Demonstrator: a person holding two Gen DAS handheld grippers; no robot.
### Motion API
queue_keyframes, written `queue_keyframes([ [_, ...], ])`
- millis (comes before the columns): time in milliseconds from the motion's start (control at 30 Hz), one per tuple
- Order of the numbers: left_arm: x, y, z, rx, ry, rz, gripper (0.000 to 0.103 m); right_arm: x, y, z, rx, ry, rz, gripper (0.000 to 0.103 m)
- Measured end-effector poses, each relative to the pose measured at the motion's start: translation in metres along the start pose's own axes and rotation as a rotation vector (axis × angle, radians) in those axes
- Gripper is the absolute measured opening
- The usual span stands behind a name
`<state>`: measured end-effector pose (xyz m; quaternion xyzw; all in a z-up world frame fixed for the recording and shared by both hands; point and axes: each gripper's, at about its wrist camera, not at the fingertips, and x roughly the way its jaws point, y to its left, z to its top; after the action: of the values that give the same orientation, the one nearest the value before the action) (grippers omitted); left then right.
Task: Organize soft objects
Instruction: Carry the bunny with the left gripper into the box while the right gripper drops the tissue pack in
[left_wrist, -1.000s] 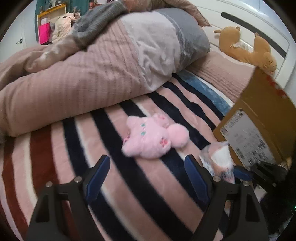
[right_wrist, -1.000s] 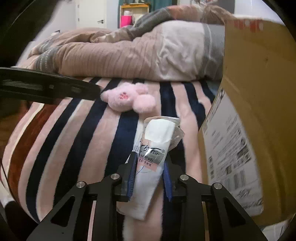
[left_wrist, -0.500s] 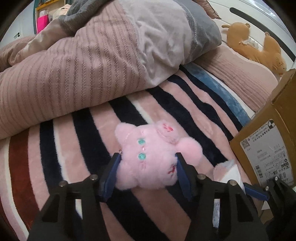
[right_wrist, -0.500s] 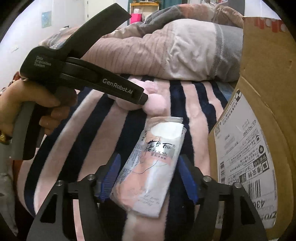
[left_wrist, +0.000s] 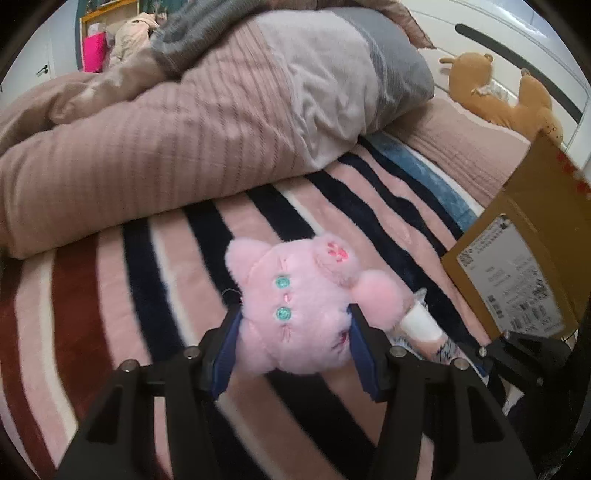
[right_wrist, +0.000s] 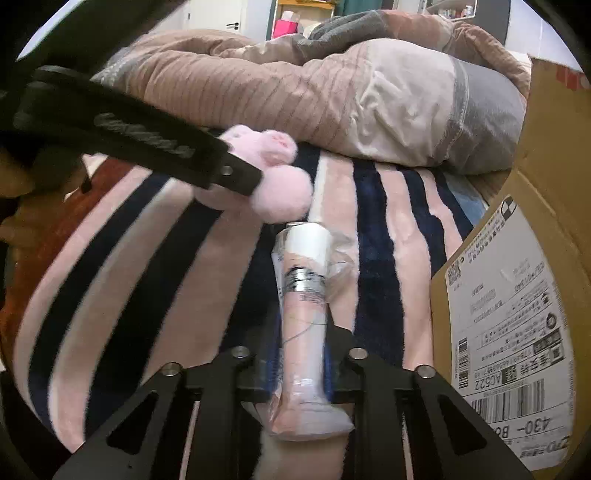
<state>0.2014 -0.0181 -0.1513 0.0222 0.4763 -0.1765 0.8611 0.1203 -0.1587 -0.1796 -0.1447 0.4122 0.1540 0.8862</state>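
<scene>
With both of my claws now clamped, I hold 2 soft things at once. My left claw (left_wrist: 293, 334) has just closed around the pink plush cat (left_wrist: 295, 299): a second ago its blue pads stood wide with the toy lying ahead on the blanket, and now they press into the toy's sides, its face turned up toward me. My right claw (right_wrist: 301, 363) has opened and shut again within the last second, and it now squeezes the wrapped pink pouch (right_wrist: 304, 314) into a narrow roll between its pads, where half a second ago the pouch lay flat and loose between spread pads.

Outward from there, the 2 items sit just beside each other; the toy's round pom nearly touches the pouch's white end. Under both is the striped blanket (left_wrist: 122, 295) on the bed, and the toy looks slightly raised off it, though I cannot be sure. To my right stands the open cardboard box (right_wrist: 517, 295), its labelled wall near the pouch. Behind lie the rumpled duvet (left_wrist: 184, 129) and, farther off, a brown plush bear (left_wrist: 506, 99).

I judge the grasping step done, so carrying both into the box comes next.
</scene>
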Motion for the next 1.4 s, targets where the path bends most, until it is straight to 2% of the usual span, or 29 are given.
queue_keyframes([
  [200, -0.057, 0.000, -0.014, -0.017, -0.064, 0.030, 0.052, -0.043, -0.002, 0.017, 0.017, -0.087, 0.038, 0.013],
  [467, -0.138, -0.012, -0.027, -0.011, -0.173, 0.075, 0.052, -0.118, 0.003, 0.042, 0.003, -0.225, 0.131, 0.013],
  [733, -0.192, -0.053, -0.019, 0.045, -0.255, 0.076, 0.052, -0.180, -0.024, 0.056, 0.022, -0.341, 0.151, 0.013],
  [933, -0.197, -0.103, 0.007, 0.112, -0.276, 0.042, 0.052, -0.204, -0.069, 0.050, 0.062, -0.373, 0.118, 0.013],
  [1133, -0.181, -0.160, 0.039, 0.190, -0.273, -0.018, 0.052, -0.205, -0.127, 0.030, 0.150, -0.362, 0.066, 0.013],
  [1267, -0.164, -0.193, 0.056, 0.239, -0.255, -0.053, 0.052, -0.191, -0.165, 0.016, 0.208, -0.301, 0.043, 0.013],
  [1400, -0.146, -0.217, 0.068, 0.274, -0.228, -0.084, 0.052, -0.170, -0.190, 0.002, 0.215, -0.213, 0.023, 0.018],
])
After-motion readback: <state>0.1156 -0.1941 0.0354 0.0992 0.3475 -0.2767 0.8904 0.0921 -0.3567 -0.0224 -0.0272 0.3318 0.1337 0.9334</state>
